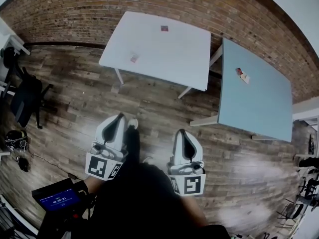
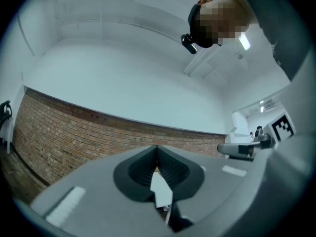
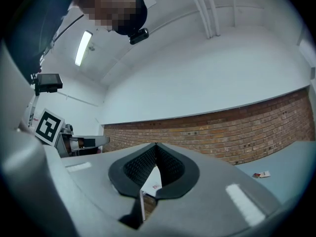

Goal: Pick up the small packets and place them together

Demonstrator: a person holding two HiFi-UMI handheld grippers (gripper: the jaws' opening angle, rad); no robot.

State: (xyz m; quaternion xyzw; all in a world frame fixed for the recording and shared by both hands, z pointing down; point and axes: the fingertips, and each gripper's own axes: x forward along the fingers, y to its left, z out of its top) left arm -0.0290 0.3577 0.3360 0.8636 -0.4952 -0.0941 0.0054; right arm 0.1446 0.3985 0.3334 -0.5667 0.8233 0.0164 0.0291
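Note:
Small packets lie on two tables. On the white table one packet sits near the left front edge and another near the far edge. On the grey-blue table a red packet touches a pale one; this pair shows in the right gripper view as packets. My left gripper and right gripper hang low over the wooden floor, well short of both tables. Both are shut with nothing between the jaws; left gripper, right gripper.
A brick wall runs behind the tables. A black chair and gear stand at the left. A screen device is by my left side. More equipment crowds the right edge. Wooden floor lies between me and the tables.

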